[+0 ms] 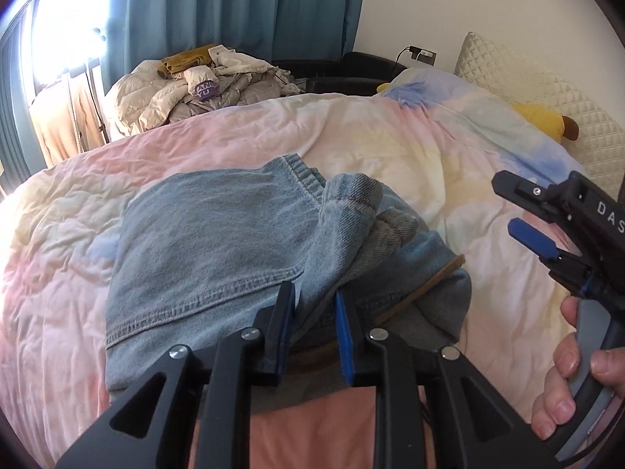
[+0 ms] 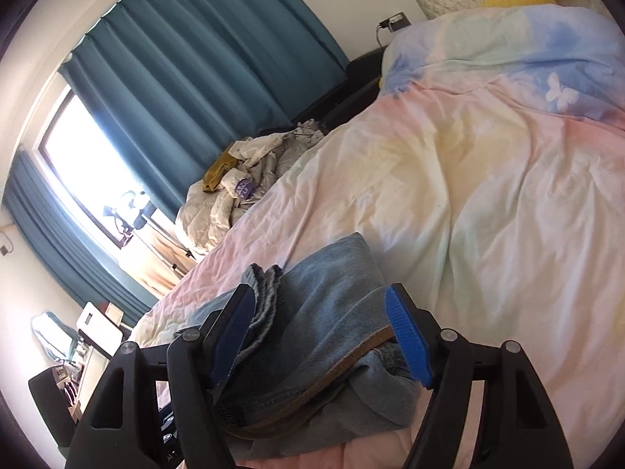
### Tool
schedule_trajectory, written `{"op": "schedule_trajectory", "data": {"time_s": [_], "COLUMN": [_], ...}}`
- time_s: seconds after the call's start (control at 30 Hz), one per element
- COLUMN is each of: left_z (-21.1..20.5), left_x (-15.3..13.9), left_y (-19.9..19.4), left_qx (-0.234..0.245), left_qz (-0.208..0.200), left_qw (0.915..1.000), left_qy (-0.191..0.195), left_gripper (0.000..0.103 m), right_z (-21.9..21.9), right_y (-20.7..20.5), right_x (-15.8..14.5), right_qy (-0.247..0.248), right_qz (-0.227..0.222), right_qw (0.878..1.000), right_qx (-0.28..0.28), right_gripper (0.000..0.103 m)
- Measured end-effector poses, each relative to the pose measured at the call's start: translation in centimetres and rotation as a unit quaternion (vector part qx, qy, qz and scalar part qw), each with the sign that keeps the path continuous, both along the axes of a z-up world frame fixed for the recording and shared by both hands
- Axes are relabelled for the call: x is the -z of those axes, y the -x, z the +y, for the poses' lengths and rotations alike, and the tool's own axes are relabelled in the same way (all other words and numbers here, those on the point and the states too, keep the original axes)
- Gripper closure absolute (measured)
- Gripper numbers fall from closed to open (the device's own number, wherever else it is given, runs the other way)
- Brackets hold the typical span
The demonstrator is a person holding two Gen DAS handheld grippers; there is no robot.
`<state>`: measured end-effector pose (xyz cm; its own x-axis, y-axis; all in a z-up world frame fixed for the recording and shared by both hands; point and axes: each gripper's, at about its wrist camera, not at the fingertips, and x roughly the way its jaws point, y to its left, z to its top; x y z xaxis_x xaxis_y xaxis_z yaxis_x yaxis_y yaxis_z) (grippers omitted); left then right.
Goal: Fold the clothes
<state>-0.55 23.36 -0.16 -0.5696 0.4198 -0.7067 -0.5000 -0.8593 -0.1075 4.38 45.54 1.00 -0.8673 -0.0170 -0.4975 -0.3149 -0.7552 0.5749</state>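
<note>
1. The folded denim jeans (image 1: 203, 242) lie on the near part of the pastel duvet (image 1: 390, 148), well apart from the heap of pale jackets (image 1: 203, 86) beyond the duvet's far edge.
2. The left gripper (image 1: 314, 305) stands narrowly parted over the jeans' near edge; a raised denim fold lies between its blue pads (image 1: 345, 336). Whether they press it I cannot tell, so ease clear without dragging the fold.
3. The right gripper (image 2: 324, 336) is wide apart, straddling the jeans' waistband end with its brown belt (image 2: 343, 355), gripping nothing.
4. Judgement: the bundle looks nearly folded; the bunched hump (image 1: 351, 203) on top of the jeans wants flattening.
5. Press down gently; tugging could undo the layers.
</note>
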Motion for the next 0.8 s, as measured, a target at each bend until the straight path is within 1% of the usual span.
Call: {"op": "schedule_trajectory", "data": {"time_s": [0.1, 0.2, 0.3, 0.37, 0.47, 0.53, 0.6, 0.67, 0.73, 0.8], "left_z": [-2.0, -4.1, -5.8, -6.8, -8.3, -9.0, -9.6, -10.1, -10.4, -10.8], "left_x": [-0.7, -1.3, -1.2, -0.8, -0.3, 0.0, 0.2, 0.3, 0.3, 0.3], "left_y": [-0.9, -1.5, -1.1, -0.4, 0.7, 1.2, 1.6, 1.8, 1.8, 1.8], "left_qx": [-0.006, -0.015, -0.025, -0.034, -0.043, -0.048, -0.049, -0.047, -0.047, -0.047], "left_qz": [0.002, 0.003, 0.014, 0.010, -0.005, -0.010, -0.015, -0.018, -0.014, -0.012], "left_qw": [1.0000, 0.9999, 0.9996, 0.9994, 0.9987, 0.9981, 0.9977, 0.9972, 0.9971, 0.9968], "left_qy": [-0.003, -0.004, 0.003, -0.002, -0.025, -0.037, -0.046, -0.055, -0.059, -0.063], "left_gripper": [0.081, 0.079, 0.077, 0.077, 0.077, 0.077, 0.077, 0.077, 0.077, 0.077], "right_z": [-1.3, -2.6, -3.4, -3.5, -3.1, -3.1, -3.6, -4.2, -5.1, -5.7], "right_y": [1.4, 3.5, 6.1, 7.9, 10.1, 11.2, 12.1, 12.9, 13.7, 14.2], "right_x": [-0.2, 0.3, 1.5, 2.6, 4.8, 5.9, 6.5, 7.0, 7.5, 7.8], "right_qy": [-0.009, 0.003, 0.005, 0.020, 0.070, 0.090, 0.078, 0.072, 0.060, 0.055], "right_qz": [-0.006, -0.014, -0.042, -0.061, -0.082, -0.095, -0.106, -0.113, -0.130, -0.136], "right_qw": [0.999, 0.996, 0.993, 0.990, 0.984, 0.978, 0.974, 0.968, 0.962, 0.958], "right_qx": [-0.038, -0.091, -0.111, -0.123, -0.145, -0.165, -0.183, -0.210, -0.231, -0.247], "right_gripper": [0.033, 0.033, 0.033, 0.033, 0.033, 0.033, 0.033, 0.032, 0.031, 0.031]}}
